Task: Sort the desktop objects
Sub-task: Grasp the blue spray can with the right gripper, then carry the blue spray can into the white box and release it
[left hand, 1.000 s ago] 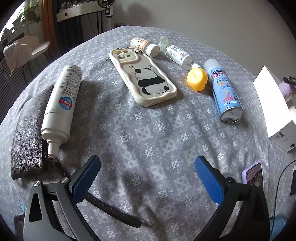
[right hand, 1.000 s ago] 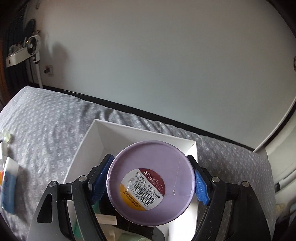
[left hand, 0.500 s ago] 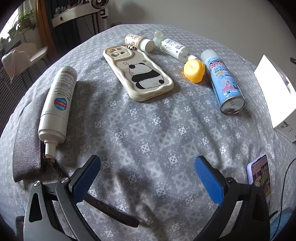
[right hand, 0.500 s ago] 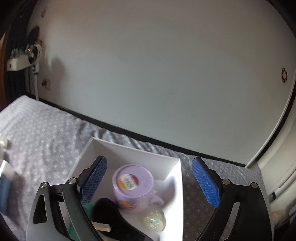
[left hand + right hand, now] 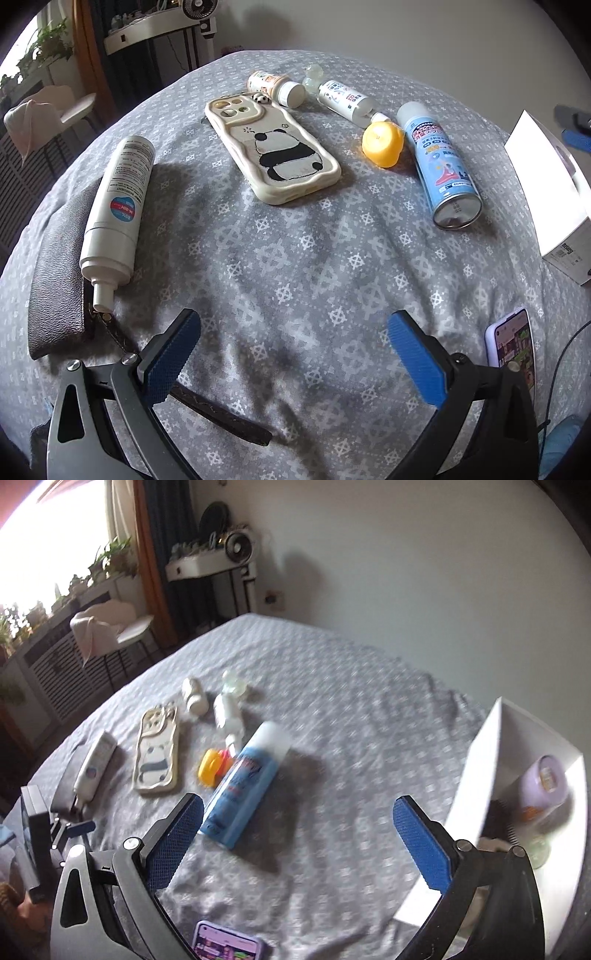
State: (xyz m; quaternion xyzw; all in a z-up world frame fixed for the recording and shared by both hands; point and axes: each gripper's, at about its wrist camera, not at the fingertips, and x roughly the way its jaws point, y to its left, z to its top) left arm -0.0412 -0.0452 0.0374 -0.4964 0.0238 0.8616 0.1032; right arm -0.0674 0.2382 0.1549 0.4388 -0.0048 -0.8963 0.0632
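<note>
The blue spray can (image 5: 243,786) lies on its side on the grey patterned table (image 5: 351,716), beside the yellow cap (image 5: 210,768) and the panda phone case (image 5: 273,151). The purple jar (image 5: 546,779) sits inside the white box (image 5: 476,775) at the right. My right tongs (image 5: 299,834) are spread and hold nothing. My left tongs (image 5: 291,354) are also spread, above bare cloth, near the white bottle (image 5: 118,203).

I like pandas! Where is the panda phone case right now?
The panda phone case lies flat mid-cloth in the left wrist view, between the white pump bottle on its left and the yellow cap on its right.
</note>
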